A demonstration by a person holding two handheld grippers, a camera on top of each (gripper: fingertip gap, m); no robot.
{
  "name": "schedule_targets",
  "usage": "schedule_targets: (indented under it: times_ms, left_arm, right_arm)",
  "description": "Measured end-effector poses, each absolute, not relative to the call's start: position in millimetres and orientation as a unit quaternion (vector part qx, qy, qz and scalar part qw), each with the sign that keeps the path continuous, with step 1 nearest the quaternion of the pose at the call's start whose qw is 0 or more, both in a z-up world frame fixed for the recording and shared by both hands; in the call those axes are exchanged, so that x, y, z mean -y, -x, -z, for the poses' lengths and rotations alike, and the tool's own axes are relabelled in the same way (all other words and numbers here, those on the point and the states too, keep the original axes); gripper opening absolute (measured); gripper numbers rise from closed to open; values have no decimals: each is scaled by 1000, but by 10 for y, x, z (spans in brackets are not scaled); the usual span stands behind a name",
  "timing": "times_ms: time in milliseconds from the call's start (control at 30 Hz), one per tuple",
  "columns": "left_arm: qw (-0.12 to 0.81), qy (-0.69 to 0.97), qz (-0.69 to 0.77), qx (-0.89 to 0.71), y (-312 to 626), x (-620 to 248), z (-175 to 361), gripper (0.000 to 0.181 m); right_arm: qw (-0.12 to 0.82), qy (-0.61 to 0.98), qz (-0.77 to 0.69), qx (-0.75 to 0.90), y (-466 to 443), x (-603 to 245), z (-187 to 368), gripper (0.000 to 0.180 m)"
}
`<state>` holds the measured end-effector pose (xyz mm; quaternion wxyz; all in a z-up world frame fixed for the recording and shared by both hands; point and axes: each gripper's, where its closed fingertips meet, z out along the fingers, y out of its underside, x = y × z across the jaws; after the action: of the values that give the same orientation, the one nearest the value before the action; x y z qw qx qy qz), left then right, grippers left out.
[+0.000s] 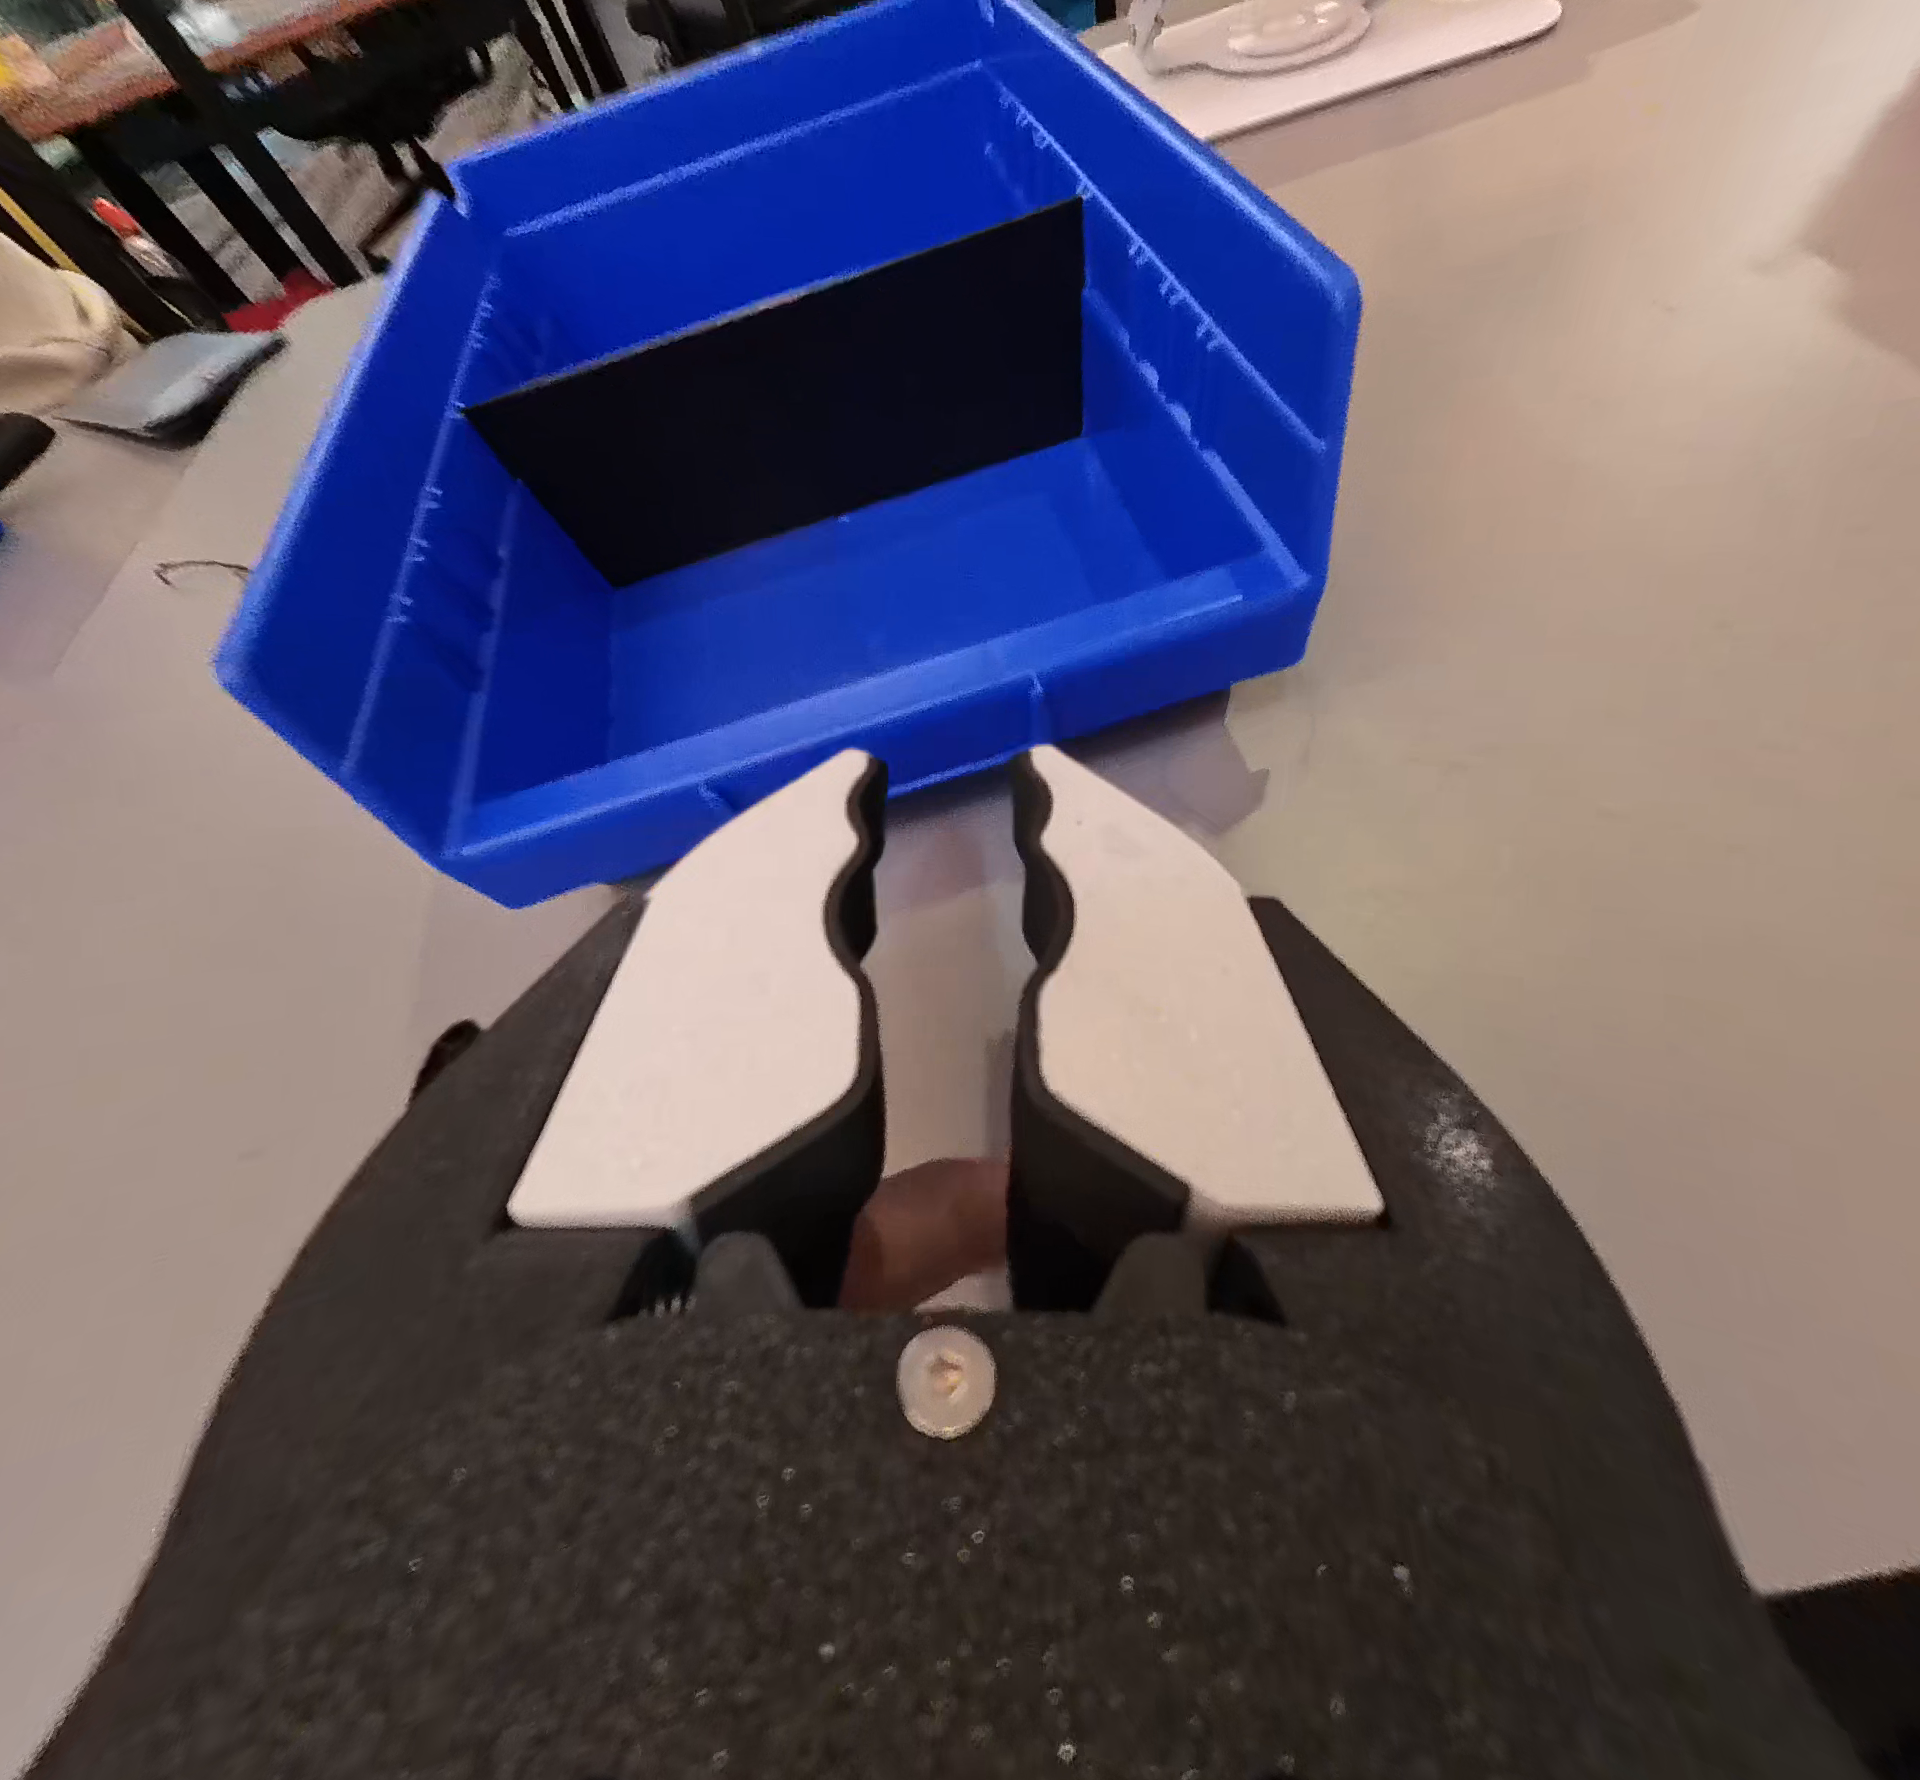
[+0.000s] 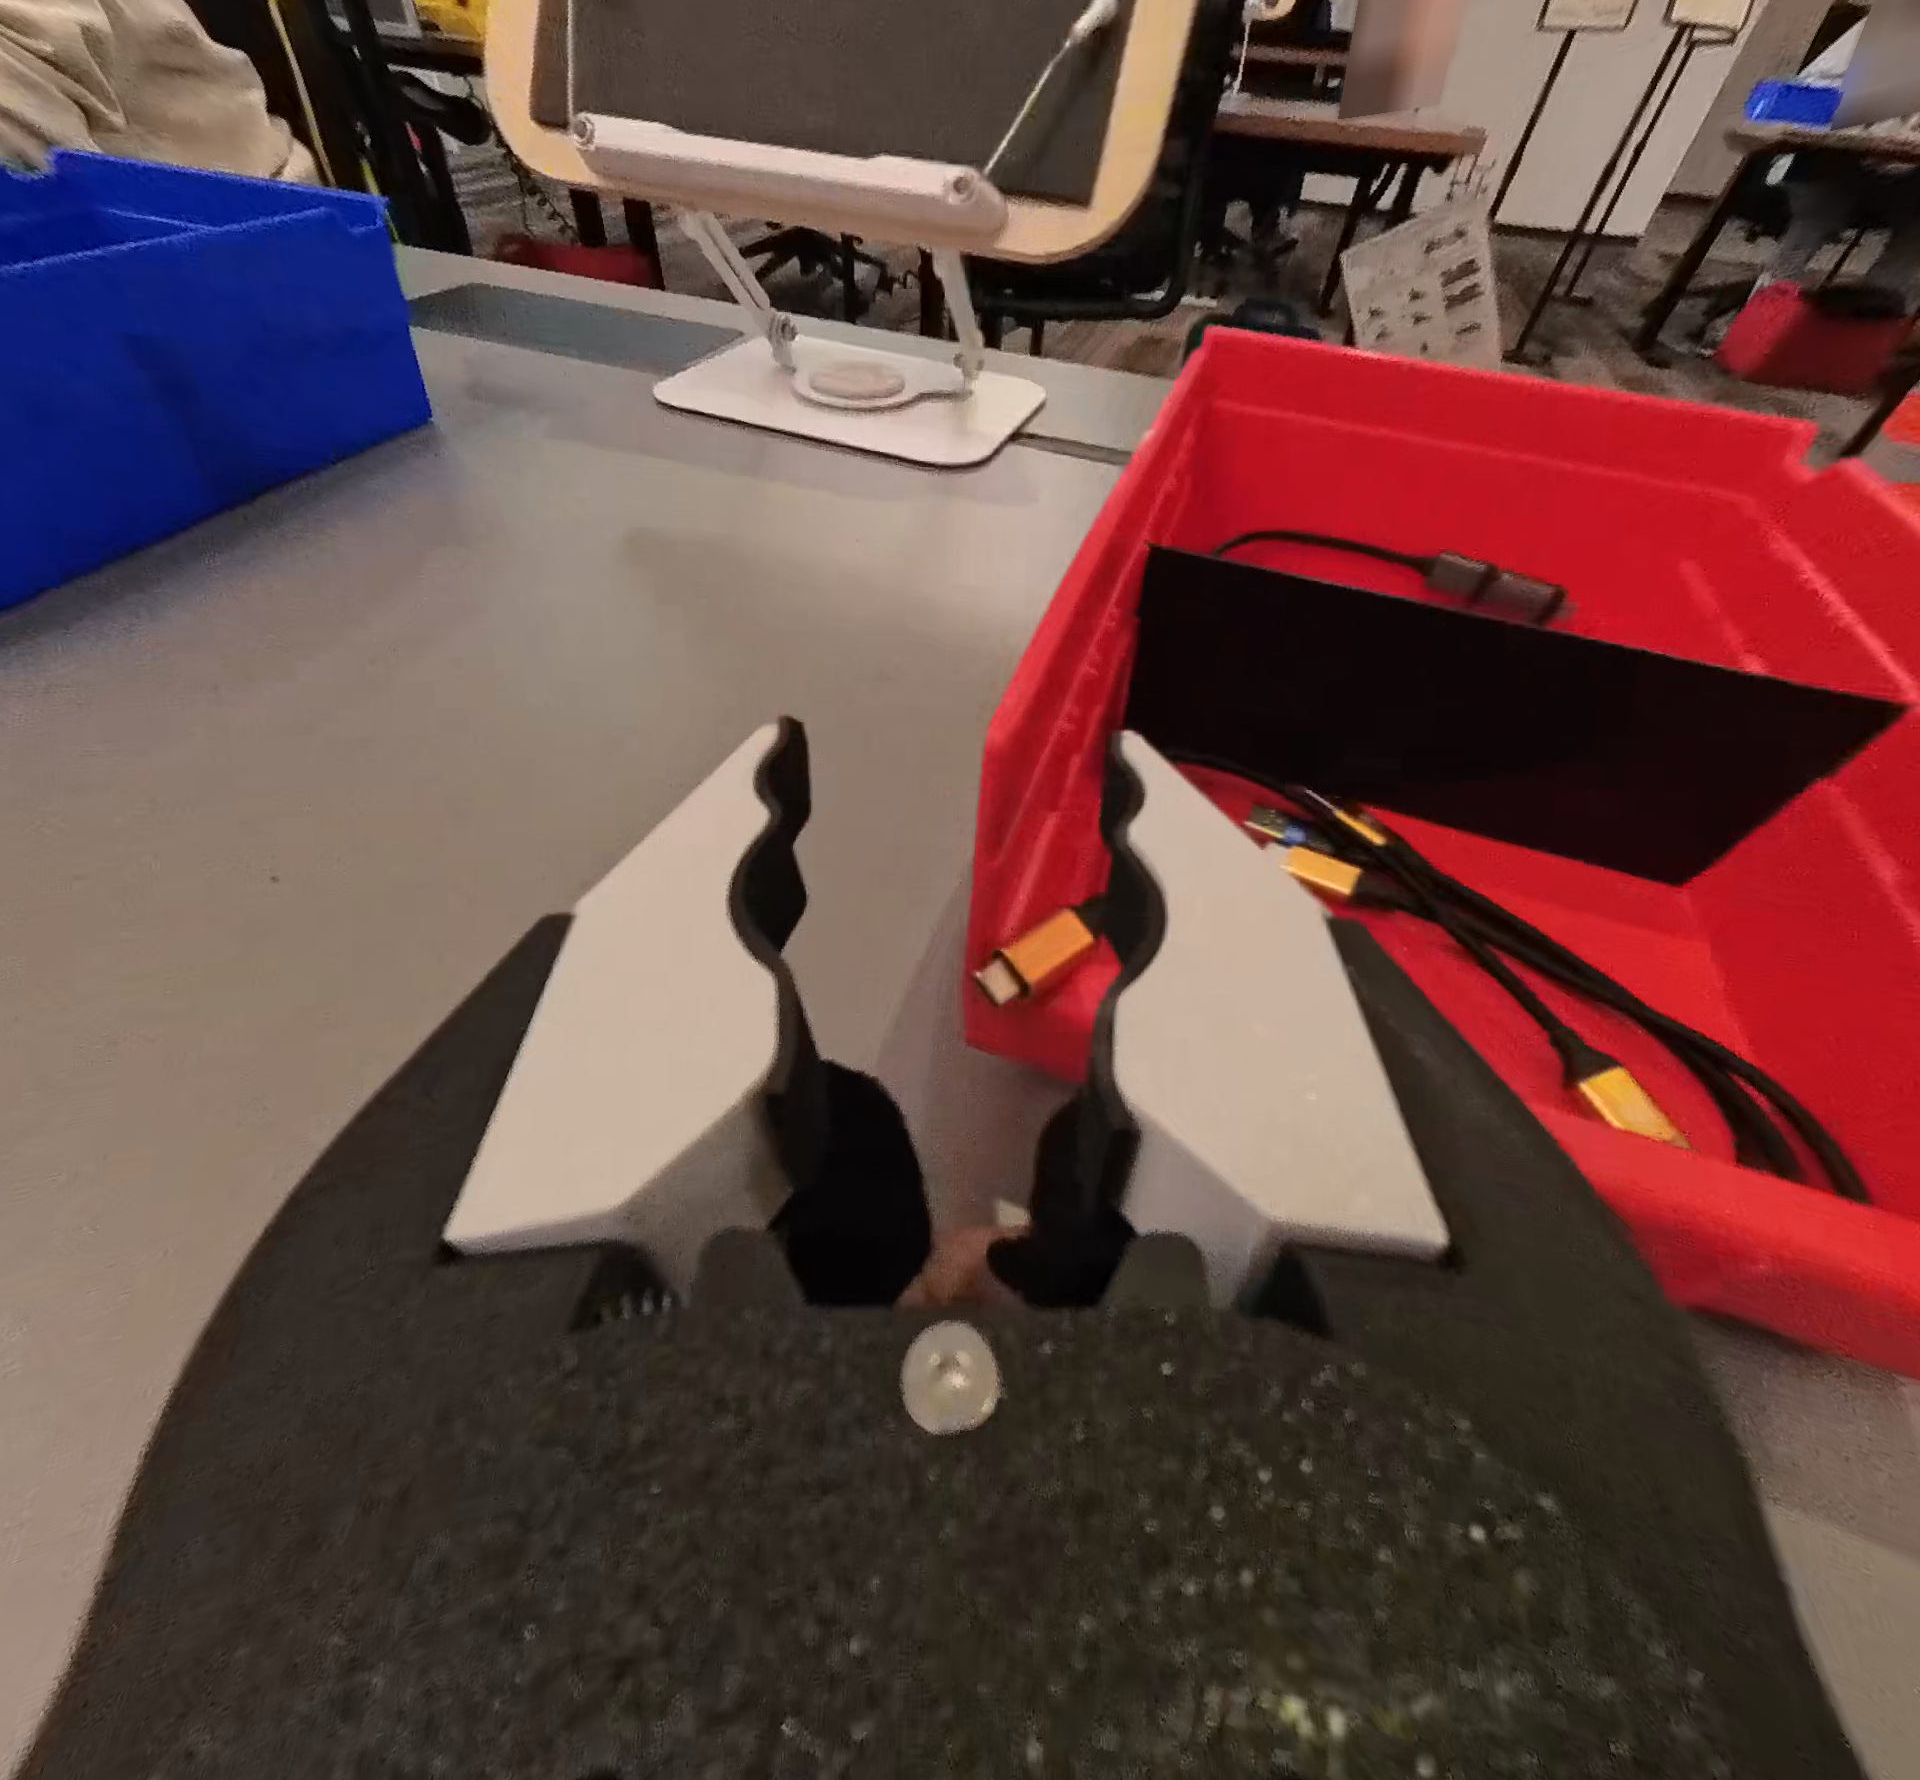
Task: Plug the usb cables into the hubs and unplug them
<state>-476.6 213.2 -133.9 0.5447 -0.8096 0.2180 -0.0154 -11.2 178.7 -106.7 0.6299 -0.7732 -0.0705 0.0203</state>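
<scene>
We log: left claw [image 1: 948,774] parted, empty, facing blue bin [image 1: 790,442]; right claw [image 2: 951,743] wide, empty, cables [image 2: 1455,941] at two o'clock, ready for pickup.

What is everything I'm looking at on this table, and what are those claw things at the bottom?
Blue bin: one, blue, left side of table, black divider inside, nothing seen in it.
Red bin: one, red, right side, black divider inside.
USB cables: several, black with gold plugs, red bin's near compartment.
Hub: one, dark, behind the red bin's divider.
Tablet stand: one, white, far edge of table.
Table: one, grey.
Left gripper: grey fingers, open, empty.
Right gripper: grey fingers, open, empty.
</scene>
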Motion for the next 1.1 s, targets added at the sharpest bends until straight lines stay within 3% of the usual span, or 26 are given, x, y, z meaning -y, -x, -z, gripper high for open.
schedule_targets:
  times_ms: [67, 200, 333, 367, 467, 600, 733, 800, 900, 1100]
  left_arm:
    - [521, 821, 40, -229, 4667, -2073, 1433, 23]
    - [515, 801, 92, -290, 4210, -1850, 1428, 24]
    - [527, 757, 170, -347, 3310, -1532, 1269, 28]
    - [525, 747, 203, -354, 3011, -1449, 1218, 31]
    - [505, 735, 257, -373, 2130, -1281, 1127, 47]
    - [505, 732, 273, -368, 1172, -1314, 1095, 56]
    - [514, 750, 277, -312, 730, -1671, 1136, 41]
    - [503, 751, 279, -324, 573, -1785, 1216, 35]
    - [472, 758, 276, -356, 403, -1815, 1382, 32]
    - [490, 782, 224, -315, 619, -1942, 1342, 12]
  right_arm:
    - [609, 790, -44, 57, 217, -1898, 1147, 54]
    - [599, 793, -66, 88, 517, -1872, 1163, 78]
    - [611, 771, -95, 150, 779, -1620, 1103, 55]
    - [629, 759, -80, 147, 730, -1547, 1023, 59]
    - [677, 731, 8, 85, 242, -1252, 763, 55]
    - [658, 743, 102, -74, -821, -887, 826, 46]
    - [601, 786, 71, -129, -1279, -839, 1204, 49]
    - [587, 796, 65, -131, -1335, -929, 1293, 40]
    - [602, 787, 27, -133, -1248, -1148, 1253, 8]
    - [603, 779, 72, -158, -1088, -1247, 1149, 3]
